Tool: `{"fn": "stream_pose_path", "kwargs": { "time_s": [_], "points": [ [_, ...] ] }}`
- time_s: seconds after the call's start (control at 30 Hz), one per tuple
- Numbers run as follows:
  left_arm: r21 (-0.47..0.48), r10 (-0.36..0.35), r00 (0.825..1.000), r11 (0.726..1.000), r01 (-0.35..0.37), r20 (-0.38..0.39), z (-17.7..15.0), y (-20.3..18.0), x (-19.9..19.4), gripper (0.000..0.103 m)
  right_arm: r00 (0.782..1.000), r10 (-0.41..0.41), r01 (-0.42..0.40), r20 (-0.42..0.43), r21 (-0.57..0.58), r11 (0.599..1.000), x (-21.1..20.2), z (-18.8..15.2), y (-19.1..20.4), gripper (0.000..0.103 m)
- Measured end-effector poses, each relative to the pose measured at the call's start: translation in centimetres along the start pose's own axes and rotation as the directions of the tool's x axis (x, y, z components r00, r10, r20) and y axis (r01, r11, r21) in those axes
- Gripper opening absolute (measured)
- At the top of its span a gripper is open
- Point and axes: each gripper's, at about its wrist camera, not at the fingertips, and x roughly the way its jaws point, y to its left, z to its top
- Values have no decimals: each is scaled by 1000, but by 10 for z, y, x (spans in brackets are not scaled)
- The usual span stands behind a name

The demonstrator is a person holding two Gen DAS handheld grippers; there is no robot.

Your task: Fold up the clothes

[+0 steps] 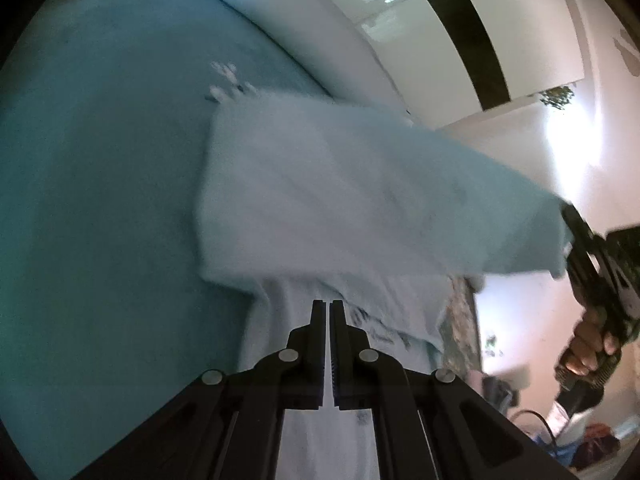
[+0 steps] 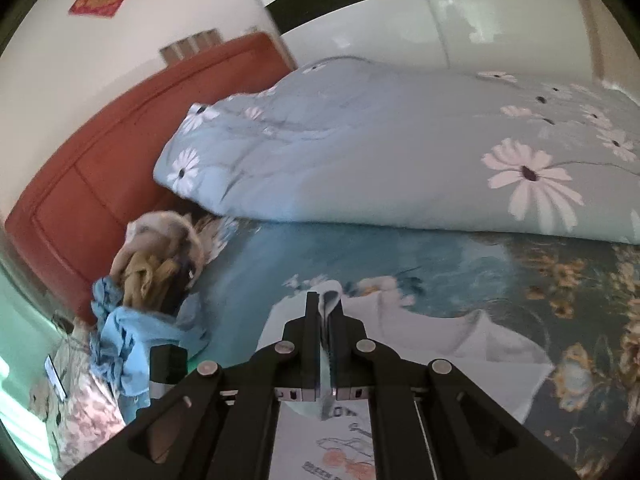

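Presently both grippers are clamping the pale blue T-shirt (image 1: 328, 200): left gripper (image 1: 329, 312) and right gripper (image 2: 324, 304) are stretching its edge crosswise between them.

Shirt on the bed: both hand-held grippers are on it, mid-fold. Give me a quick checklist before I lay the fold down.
1. Left hand-held gripper shut on the shirt: ok, cloth runs between its closed fingers.
2. Right hand-held gripper shut on the shirt: ok, a bunched edge shows between its fingers.
3. Cloth spread between the two grips: ok, it stretches across to the right gripper in the left view.
4. Shirt lying smooth: cannot tell, the picture is blurred.
5. Landing spot on the bed sheet: ok, bare sheet lies ahead of the shirt.
6. Clothes pile apart from the shirt: ok, it sits off to the left by the headboard.
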Motion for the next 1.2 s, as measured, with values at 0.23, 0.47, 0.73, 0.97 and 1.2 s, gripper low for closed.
{"fn": "stream_pose_path", "kwargs": {
  "time_s": [0.23,0.47,0.73,0.97,1.2],
  "points": [
    [-29,34,997,999,-32,63,-2,11,-11,3,994,-93,100,-51,150,984,-7,-24,-73,3],
    [-21,64,997,998,-63,42,-3,15,-16,4,980,-146,182,-135,320,930,7,-63,-149,3],
    [-36,102,994,994,-100,33,-7,14,-11,9,956,-195,270,-220,394,878,34,-95,-196,3],
    [13,87,994,996,-88,60,0,-4,-25,19,964,-188,249,-186,396,884,27,-98,-202,10],
    [90,60,998,994,-60,3,15,-36,8,33,956,-224,284,-192,399,872,27,-100,-214,12]
  ]
}}
